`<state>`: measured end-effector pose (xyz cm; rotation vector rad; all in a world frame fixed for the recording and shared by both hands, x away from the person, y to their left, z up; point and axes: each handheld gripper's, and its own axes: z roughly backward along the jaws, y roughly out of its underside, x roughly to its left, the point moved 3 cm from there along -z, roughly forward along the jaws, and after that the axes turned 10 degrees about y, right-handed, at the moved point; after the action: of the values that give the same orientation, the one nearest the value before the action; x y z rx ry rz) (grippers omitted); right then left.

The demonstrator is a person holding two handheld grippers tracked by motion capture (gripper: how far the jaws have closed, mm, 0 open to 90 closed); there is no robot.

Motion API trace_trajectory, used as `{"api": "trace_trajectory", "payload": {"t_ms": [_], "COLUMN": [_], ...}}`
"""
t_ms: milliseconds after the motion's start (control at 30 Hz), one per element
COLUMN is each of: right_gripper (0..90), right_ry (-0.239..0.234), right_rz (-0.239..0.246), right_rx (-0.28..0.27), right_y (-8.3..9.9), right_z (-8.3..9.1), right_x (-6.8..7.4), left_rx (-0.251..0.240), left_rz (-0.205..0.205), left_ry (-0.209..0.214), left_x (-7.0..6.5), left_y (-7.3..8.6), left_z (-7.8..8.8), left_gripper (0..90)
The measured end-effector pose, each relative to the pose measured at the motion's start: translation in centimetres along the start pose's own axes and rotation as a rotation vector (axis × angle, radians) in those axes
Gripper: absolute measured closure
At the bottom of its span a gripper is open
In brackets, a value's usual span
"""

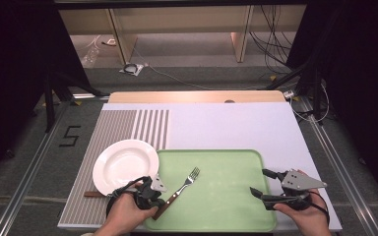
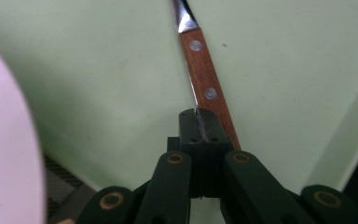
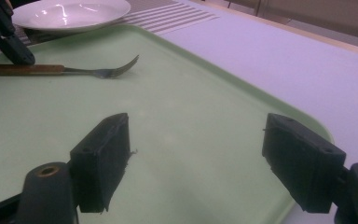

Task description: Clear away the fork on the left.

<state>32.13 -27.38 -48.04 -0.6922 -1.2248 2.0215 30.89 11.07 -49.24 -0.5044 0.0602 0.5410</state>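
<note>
The fork [image 1: 183,189] lies on the green tray [image 1: 226,206] (beside a white plate [image 1: 123,164]); the left gripper [image 2: 200,128], pressed together, touches its wooden handle. The right gripper [image 1: 266,186] hovers spread, well apart.

The high view is evenly lit from above, with the counter [image 1: 226,123] bright and the room at both sides falling to near black; it is soft and low in detail. Shadows under things are faint. In the left gripper view the white plate [image 2: 4,154] is blown out and blurred, and the near fingers [image 2: 203,140] are dim. In the right gripper view the plate [image 3: 70,14] carries streaks of glare, and the green tray [image 3: 177,121] looks slightly grainy.
</note>
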Motion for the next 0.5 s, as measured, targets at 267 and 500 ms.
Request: {"api": "trace_trajectory", "payload": {"t_ms": [267, 500], "right_gripper": [24.3, 24.3], "right_ry": [0.003, -0.001], "right_rz": [0.002, 0.0], "right_rx": [0.005, 0.002], "right_y": [0.0, 0.0], "right_z": [0.0, -0.1], "right_x": [0.0, 0.0], "left_rx": [0.004, -0.064], "left_rz": [-0.027, -0.048], "left_ry": [0.057, 0.028], "left_x": [-1.4, -0.3], "left_y": [0.0, -2.0], "left_z": [-0.3, 0.7], "left_gripper": [89.8, 89.8]}}
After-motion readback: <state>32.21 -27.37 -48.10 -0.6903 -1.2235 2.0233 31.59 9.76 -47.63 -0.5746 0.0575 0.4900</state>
